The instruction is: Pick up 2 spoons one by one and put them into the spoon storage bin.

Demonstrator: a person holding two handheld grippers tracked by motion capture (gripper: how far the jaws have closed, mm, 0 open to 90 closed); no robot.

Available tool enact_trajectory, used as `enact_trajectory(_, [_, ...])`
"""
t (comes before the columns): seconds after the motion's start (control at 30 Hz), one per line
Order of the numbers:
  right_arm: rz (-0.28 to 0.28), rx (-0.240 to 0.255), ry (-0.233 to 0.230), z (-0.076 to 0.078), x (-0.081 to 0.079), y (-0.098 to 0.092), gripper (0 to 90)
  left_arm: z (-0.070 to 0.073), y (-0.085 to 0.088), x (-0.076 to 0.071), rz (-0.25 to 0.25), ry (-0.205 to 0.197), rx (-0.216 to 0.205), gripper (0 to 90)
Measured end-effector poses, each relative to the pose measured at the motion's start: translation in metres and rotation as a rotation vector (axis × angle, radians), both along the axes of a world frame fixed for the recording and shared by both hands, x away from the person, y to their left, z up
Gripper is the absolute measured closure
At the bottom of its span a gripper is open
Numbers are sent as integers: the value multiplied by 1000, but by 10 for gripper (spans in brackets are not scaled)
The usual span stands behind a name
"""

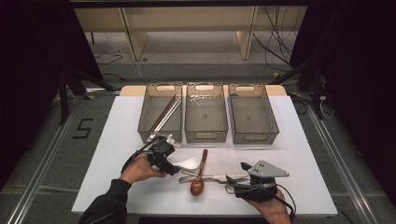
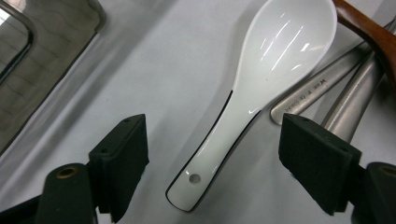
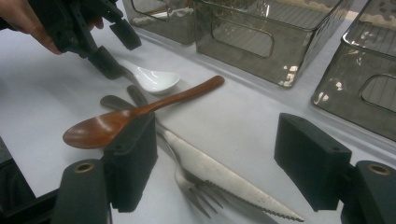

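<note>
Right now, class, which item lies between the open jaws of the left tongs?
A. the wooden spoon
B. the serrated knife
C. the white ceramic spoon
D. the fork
C. In the left gripper view the handle of the white ceramic spoon lies on the table between the two spread jaws of the left tongs, not yet clamped; the high view shows the left tongs at that spoon as well.
</note>
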State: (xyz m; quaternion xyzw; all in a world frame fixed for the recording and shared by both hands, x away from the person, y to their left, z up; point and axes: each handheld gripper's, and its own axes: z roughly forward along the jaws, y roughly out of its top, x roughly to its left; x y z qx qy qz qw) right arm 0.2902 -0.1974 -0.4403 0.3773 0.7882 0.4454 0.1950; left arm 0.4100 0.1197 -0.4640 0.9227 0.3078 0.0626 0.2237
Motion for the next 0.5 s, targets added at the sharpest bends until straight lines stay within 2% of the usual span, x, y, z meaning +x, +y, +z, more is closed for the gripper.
enact_trajectory(0.3, [1,-6,2,0,-1,0,306,-4,-3,1,-39,6,25,326])
enact_trajectory(0.37, [-3,-3,1,0,0,0,306,-5,-4,1,-56,12,46,359])
enact_trajectory(0.43, [-3,-4,1,0,0,1,306,-5,-3,1,-61,10,43,376])
enact_trajectory(0.5, [0,-7,5,-1,0,1,306,-5,-3,1,-66,6,36,435])
